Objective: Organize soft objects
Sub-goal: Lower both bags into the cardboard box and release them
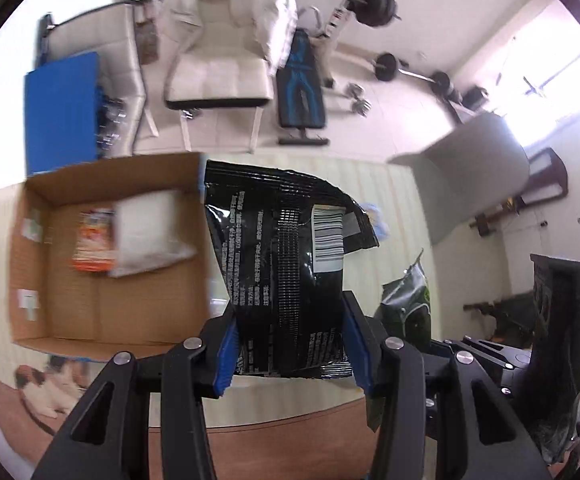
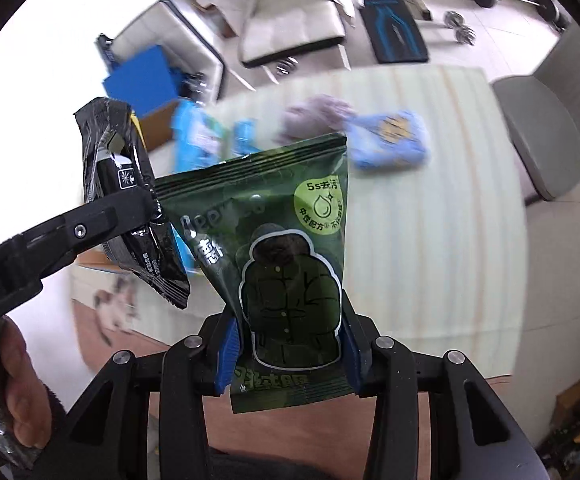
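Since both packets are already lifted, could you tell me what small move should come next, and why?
Probably carry the black packet, gripped in the left gripper, over the open cardboard box and release it there: two soft items already lie inside, and the box sits just beside it.

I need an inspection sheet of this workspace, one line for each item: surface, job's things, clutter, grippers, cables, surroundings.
Surface: table under a pale striped cover.
Job's things: black packet and green packet, both lifted; cardboard box holding a white pack and an orange pack; blue packs and a purple soft item on the table.
Clutter: nothing seen.
Grippers: left hand-held gripper shut on the black packet; right hand-held gripper shut on the green packet.
Cables: nothing seen.
Surroundings: white chairs, grey chair, barbell, dumbbells.
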A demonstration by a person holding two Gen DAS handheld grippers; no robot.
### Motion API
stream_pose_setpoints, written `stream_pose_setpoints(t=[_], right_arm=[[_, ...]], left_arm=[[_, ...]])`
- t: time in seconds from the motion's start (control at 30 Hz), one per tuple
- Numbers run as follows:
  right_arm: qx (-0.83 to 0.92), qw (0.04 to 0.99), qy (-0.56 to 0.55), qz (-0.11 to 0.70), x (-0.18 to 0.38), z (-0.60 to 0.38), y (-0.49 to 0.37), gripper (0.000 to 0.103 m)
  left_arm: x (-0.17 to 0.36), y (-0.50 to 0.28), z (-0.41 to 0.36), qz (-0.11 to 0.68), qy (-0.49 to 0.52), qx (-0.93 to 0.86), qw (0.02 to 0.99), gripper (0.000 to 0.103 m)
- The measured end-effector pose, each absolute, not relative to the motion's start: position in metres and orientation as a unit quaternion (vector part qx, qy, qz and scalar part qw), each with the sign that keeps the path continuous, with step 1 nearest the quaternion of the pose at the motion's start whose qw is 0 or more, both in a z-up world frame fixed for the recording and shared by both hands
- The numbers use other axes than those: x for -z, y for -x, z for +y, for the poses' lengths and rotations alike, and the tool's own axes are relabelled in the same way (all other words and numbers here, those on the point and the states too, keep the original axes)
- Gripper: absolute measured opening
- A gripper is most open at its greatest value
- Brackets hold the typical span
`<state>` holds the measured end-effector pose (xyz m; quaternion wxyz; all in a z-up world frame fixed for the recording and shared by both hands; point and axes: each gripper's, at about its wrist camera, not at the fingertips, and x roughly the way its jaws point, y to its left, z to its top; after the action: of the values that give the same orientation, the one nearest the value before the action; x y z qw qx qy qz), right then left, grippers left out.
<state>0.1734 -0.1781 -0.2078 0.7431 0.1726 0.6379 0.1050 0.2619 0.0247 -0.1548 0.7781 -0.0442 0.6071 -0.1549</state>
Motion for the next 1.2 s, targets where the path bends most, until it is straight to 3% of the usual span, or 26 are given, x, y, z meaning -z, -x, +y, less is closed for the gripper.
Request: stream_pose_setpoints(t=[0.23, 0.47, 0.7, 1.2], right_arm=[[-0.123, 0.738, -0.184, 0.638, 0.2, -0.03, -0.206, 0.045], [-0.08, 0.723, -0.168, 0.665, 0.256, 0.059, -0.251, 0.045], [-0.035, 0.691, -0.145, 0.707, 0.323, 0.09, -0.273, 0.045], [0.003, 0.644, -0.124, 0.755, 0.398, 0.11, -0.287, 0.047]], left_arm=[[0.162, -0.305, 0.181, 0.622, 0.04, 0.066, 0.779, 0.043], [0.232, -0.362, 0.273, 0.666, 0.045, 0.02, 0.744, 0.043], [0.297, -0.398, 0.289, 0.704, 0.017, 0.004, 0.71, 0.044], [0.349, -0.434, 0.276, 0.749, -0.014, 0.018, 0.662, 0.047]])
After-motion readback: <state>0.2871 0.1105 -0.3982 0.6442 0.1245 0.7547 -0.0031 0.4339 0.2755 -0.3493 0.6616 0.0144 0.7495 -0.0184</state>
